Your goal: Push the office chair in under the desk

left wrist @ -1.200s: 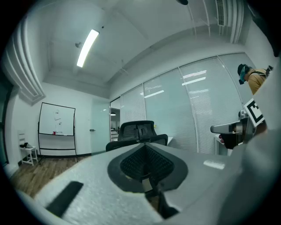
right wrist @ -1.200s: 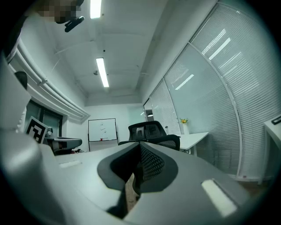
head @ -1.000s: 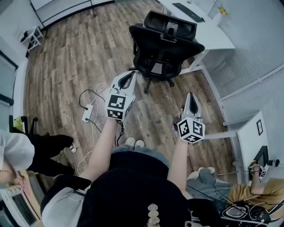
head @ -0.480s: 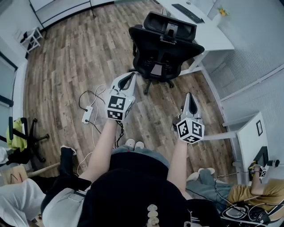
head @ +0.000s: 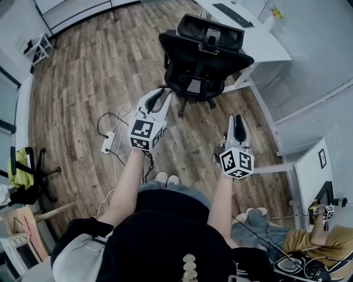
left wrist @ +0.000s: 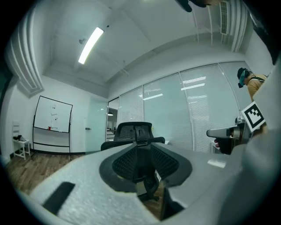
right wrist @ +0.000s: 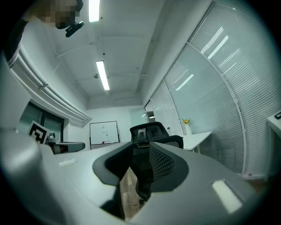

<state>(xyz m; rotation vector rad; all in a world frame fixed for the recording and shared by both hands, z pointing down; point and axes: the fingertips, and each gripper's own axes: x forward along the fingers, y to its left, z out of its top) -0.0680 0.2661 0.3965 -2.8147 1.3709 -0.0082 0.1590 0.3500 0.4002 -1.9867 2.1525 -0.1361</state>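
Note:
A black mesh office chair (head: 201,55) stands on the wood floor with its back toward me, just short of the white desk (head: 267,44). My left gripper (head: 159,98) is held level a short way from the chair's back. My right gripper (head: 236,122) hangs further right and nearer to me. The jaws of both have just been opening; they stand apart with nothing between them. In the left gripper view the chair (left wrist: 135,132) shows through the gap of the left gripper (left wrist: 145,176). The chair (right wrist: 151,132) also shows beyond the right gripper (right wrist: 136,176).
A power strip with cables (head: 108,140) lies on the floor to the left of my feet. Another chair (head: 27,165) stands at the left edge. A keyboard (head: 234,15) lies on the desk. A white partition (head: 309,165) and a seated person (head: 309,242) are at the right.
Both grippers' jaws have opened from shut. The person in dark trousers at the left has left the view, which uncovers a chair there. The hands stay in place.

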